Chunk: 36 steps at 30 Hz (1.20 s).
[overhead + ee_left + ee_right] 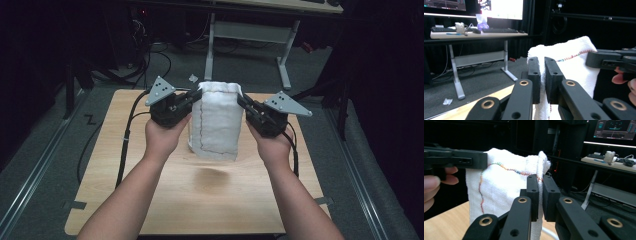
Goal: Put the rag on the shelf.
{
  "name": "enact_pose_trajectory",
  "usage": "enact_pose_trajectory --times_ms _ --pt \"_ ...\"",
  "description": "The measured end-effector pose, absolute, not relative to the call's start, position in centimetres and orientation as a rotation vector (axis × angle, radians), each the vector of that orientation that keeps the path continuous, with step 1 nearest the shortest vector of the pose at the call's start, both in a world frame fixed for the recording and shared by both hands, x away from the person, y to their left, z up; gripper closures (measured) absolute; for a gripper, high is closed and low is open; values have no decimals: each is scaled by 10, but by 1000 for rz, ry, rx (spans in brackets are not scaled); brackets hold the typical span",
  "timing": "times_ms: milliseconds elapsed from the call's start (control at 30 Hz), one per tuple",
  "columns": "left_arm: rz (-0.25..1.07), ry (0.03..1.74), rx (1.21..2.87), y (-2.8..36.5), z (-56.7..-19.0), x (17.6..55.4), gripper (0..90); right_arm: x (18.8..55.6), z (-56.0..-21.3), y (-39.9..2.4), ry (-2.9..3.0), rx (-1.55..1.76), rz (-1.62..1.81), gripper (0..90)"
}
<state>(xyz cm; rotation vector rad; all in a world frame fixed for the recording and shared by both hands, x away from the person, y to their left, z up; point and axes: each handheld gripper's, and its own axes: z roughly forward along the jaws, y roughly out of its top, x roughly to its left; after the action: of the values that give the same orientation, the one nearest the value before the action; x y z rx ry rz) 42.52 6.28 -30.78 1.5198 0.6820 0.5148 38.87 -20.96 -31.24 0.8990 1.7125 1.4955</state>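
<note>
Both the left tool (192, 99) and the right tool (246, 104) clamp the top corners of the white stitched cloth (217, 122), hanging above the wooden surface (210, 200); next, probably laying it flat for folding.

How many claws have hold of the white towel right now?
2. The left claw pinches the white towel at its top left corner; the right claw pinches the top right corner. The towel hangs above the table.
</note>
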Motion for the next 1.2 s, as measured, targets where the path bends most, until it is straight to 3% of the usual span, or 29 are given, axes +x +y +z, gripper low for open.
enact_pose_trajectory --times_ms 333,1200 --pt "492 737 1518 72 -302 464 843 436 -301 -200 1738 951 1482 854" --pt "482 784 1585 60 -309 511 842 479 -313 -205 1769 999 1429 853"
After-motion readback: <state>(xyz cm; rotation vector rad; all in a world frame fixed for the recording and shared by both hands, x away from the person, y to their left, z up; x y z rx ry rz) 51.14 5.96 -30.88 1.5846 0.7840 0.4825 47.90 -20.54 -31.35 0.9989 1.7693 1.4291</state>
